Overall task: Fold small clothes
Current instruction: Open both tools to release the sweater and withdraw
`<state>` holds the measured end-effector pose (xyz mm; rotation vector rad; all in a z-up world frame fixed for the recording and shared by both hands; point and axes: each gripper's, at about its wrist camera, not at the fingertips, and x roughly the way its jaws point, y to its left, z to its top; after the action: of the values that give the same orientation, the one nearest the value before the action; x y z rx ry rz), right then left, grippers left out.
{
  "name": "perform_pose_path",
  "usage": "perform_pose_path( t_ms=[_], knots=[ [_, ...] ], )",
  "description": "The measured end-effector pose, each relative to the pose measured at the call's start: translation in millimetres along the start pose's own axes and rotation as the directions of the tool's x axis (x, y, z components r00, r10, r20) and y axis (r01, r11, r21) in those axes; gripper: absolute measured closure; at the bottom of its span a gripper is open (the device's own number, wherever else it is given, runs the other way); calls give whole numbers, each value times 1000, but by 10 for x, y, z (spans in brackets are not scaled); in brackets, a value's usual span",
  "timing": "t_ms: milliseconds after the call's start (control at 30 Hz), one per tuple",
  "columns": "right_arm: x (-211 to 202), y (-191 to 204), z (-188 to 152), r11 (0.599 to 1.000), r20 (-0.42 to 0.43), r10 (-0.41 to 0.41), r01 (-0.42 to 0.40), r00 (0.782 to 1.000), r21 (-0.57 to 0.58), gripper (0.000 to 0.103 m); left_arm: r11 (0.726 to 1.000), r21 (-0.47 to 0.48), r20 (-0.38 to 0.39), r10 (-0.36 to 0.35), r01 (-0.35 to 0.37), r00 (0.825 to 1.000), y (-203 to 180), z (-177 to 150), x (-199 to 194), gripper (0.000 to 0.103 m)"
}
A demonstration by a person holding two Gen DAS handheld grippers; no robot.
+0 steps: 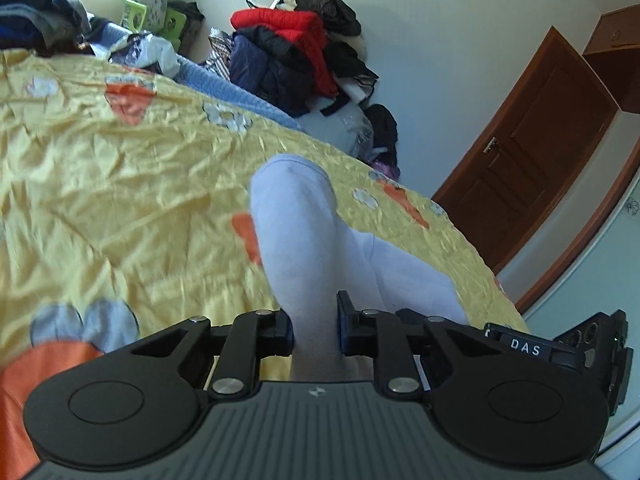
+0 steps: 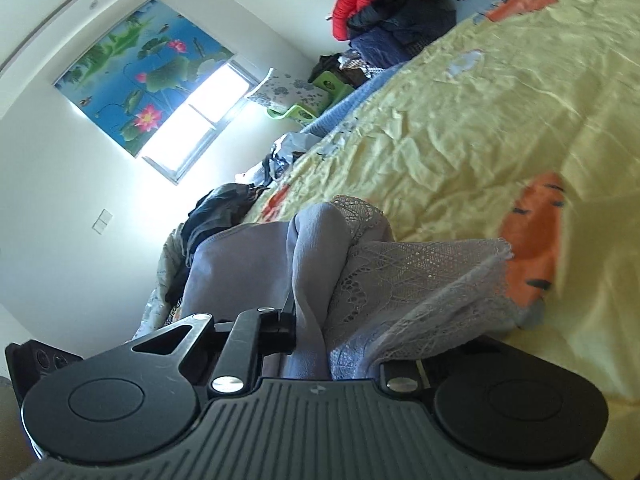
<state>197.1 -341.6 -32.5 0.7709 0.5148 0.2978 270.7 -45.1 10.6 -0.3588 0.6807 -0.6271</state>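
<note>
Lilac garment (image 2: 320, 264) hides the right gripper's (image 2: 316, 320) far finger.

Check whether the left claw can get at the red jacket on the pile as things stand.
Probably not: the left claw is shut on the lilac garment, and the red jacket lies far across the yellow bedspread.

Bedspread (image 1: 120, 184): yellow printed cloth, faint sheen, finely creased. Garment (image 2: 312, 272): pale lilac soft matt knit with an openwork lace panel (image 2: 408, 280). Left gripper (image 1: 316, 330): matt black plastic, bright metal rivets. Door (image 1: 532, 152): glossy brown wood.
</note>
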Motion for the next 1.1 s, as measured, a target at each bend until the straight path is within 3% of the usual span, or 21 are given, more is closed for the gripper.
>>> perform_pose_path(
  t_ms=[100,133,233,300,333,400,433,467,533,600,700,800,900,1000,1100],
  knots=[
    [123,94,90,995,21,-58,59,998,-77,77,1000,-9,-43,28,-29,999,61,118,179,84],
    [176,107,106,989,21,-97,98,995,-113,72,999,-8,-52,50,-51,997,75,120,234,84],
    [262,116,118,930,55,-281,286,958,-230,53,991,27,-86,133,-131,987,78,75,323,81],
    [152,100,103,896,103,-334,350,937,-275,49,989,41,-75,146,-143,986,96,6,249,76],
    [69,97,101,883,134,-353,377,926,-280,41,988,45,-74,149,-146,986,105,-16,215,70],
    [-110,113,78,847,195,-407,449,892,-286,37,980,59,-79,194,-189,978,96,-71,100,53],
    [-206,147,50,834,216,-410,460,886,-303,37,974,73,-71,219,-214,973,76,-99,29,37],
    [-316,191,1,830,231,-390,449,891,-330,37,968,92,-58,240,-234,969,49,-125,-36,28],
    [-493,336,-135,826,224,-328,394,918,-403,37,947,153,-25,289,-282,957,-59,-197,-195,26],
    [-599,526,-317,808,173,-259,311,950,-500,37,935,205,-10,299,-291,954,-180,-285,-339,25],
    [-632,761,-587,771,61,-187,185,980,-610,38,934,246,-49,278,-259,959,-289,-458,-419,22],
    [-587,852,-840,746,-55,-185,104,981,-657,43,912,311,-83,306,-267,948,-368,-666,-386,22],
    [-505,803,-974,757,-143,-244,96,959,-646,43,893,350,-114,340,-283,933,-365,-852,-317,22],
    [-649,812,-1031,773,-134,-224,92,965,-628,44,896,343,-113,338,-283,934,-352,-912,-372,22],
    [-828,739,-924,818,-84,-202,121,976,-563,46,898,325,-97,342,-295,935,-345,-910,-469,22]
  ],
)
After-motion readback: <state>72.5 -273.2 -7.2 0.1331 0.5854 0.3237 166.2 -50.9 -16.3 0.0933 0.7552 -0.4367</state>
